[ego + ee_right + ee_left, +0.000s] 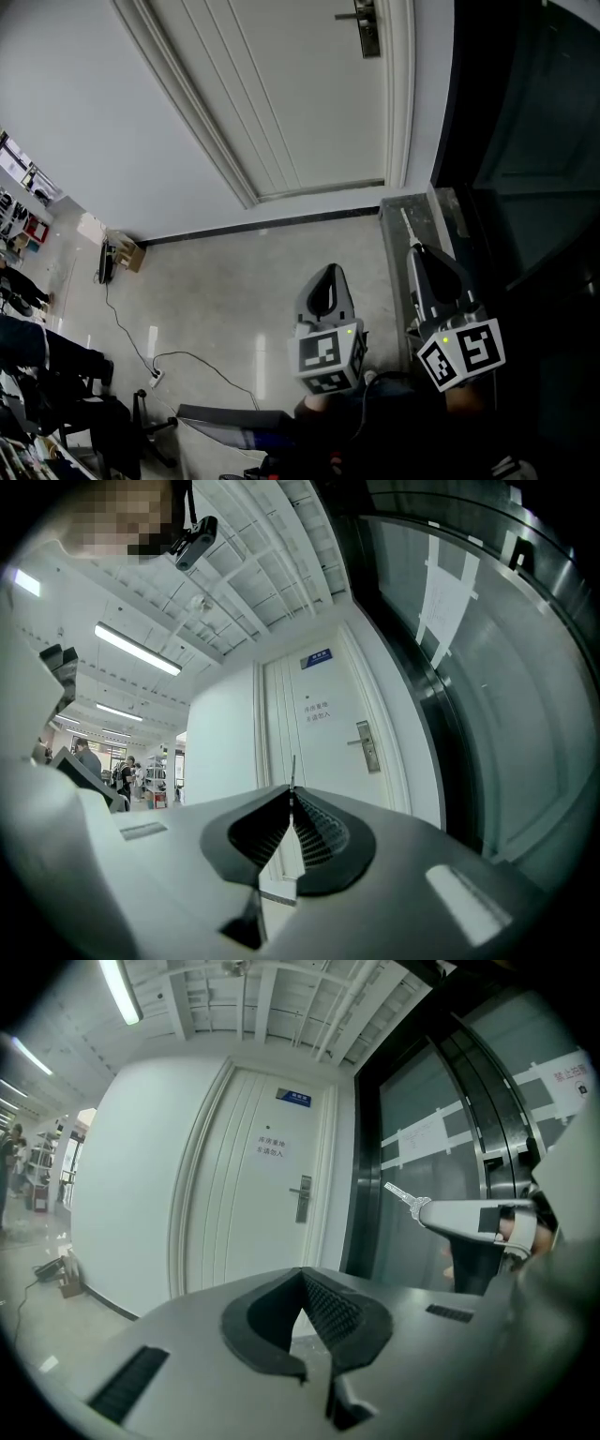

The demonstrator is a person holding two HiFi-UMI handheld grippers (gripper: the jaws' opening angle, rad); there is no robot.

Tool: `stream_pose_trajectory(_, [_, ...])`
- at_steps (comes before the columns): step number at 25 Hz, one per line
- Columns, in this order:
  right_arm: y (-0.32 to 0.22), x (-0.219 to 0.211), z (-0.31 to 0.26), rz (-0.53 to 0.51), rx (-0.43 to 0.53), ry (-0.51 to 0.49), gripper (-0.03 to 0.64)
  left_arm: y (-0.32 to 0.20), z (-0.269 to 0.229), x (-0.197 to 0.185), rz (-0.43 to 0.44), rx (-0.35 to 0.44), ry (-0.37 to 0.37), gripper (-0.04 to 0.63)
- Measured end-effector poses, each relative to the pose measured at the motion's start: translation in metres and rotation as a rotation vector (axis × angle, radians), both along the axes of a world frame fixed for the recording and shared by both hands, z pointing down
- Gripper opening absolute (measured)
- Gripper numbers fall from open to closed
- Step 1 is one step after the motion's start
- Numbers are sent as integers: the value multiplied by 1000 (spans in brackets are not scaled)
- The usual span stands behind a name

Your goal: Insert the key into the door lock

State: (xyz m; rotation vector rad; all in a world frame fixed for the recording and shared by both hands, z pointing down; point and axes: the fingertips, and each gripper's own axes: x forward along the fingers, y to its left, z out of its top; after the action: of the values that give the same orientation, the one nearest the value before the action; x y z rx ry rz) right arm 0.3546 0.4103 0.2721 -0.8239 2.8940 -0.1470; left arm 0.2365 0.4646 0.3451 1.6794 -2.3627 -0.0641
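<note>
The left gripper (302,1275) has its jaws pressed together on nothing; the right gripper (291,797) is clamped on the key (292,772), edge-on there, its toothed blade plain only in the left gripper view. Well beyond the key, the door lock (367,745) sits on the white door (281,94); only the gripper views show the door's blue plate (294,1099) and paper notice (270,1146), both too small to read.

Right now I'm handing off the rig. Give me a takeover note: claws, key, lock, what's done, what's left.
Grip: left claw shut, empty; right claw shut on the key, blade sticking out past the tips.
Place: door lock sits on the white door ahead, apart from the key.
Done: key gripped.
Left: close in, line the blade up with the keyhole (too small to see from here), insert.
</note>
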Motion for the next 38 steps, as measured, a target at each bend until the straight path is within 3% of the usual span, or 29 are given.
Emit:
stream_pose_trajectory(8, [-40, -39, 0, 28, 11, -17, 12, -44, -2, -42, 29, 18, -14, 0])
stream_pose_trajectory(16, [-81, -119, -7, 30, 41, -19, 12, -93, -16, -117, 58, 53, -12, 0])
stream_pose_trajectory(27, [-128, -202, -3, 49, 42, -11, 12, -140, -4, -201, 76, 32, -11, 0])
stream_pose_trajectory(38, [-156, -234, 10, 86, 39, 17, 12, -171, 15, -233, 104, 19, 42, 0])
